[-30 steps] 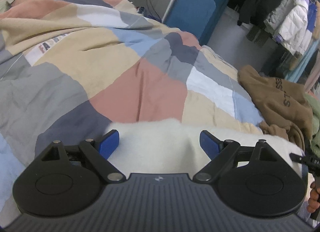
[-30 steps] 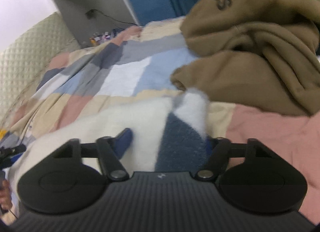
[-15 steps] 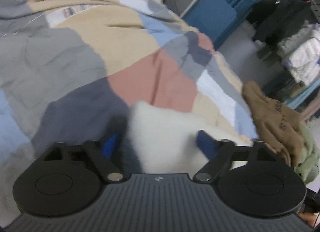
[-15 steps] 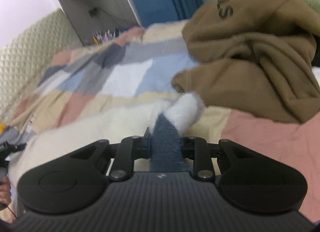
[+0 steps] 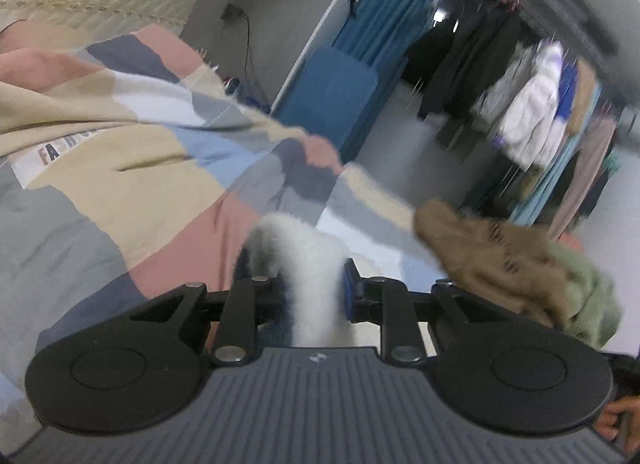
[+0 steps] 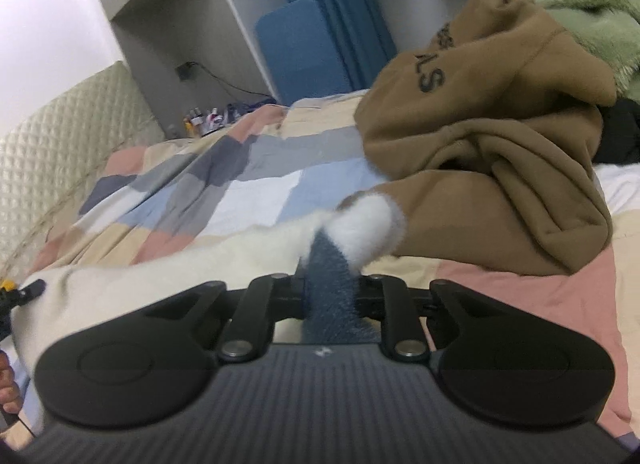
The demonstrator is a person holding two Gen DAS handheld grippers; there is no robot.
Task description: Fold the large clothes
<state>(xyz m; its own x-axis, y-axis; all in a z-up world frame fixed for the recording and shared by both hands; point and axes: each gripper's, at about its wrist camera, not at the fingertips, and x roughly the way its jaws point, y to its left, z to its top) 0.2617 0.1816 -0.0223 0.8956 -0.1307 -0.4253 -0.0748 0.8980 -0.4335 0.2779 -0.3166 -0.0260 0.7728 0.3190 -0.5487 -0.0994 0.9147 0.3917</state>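
While the fluffy white garment (image 6: pixel 168 280) lies strung across the patchwork bed cover (image 6: pixel 256 200), just this side of the brown hoodie (image 6: pixel 488 168), both pairs of tongs have bitten in. The left tongs (image 5: pixel 316 296) have just been closing and now pinch a thick bunch of white fleece, its edge curling up over the top. The right tongs (image 6: pixel 330 296) have just been closing too, clamped narrow on a dark blue patch of the same garment, with a white tuft poking out beyond.

And what a soft customer this looks: light, plush, no stiffness at all, so it should sag and stretch between the two grips. Fleece squashes, so a deep bite on the hem or corners seems safest; a shallow pinch could slip out.

Both grippers point forward and tilt gently down toward the bed, level side to side, corners gathered and ready to lift away from the hoodie.
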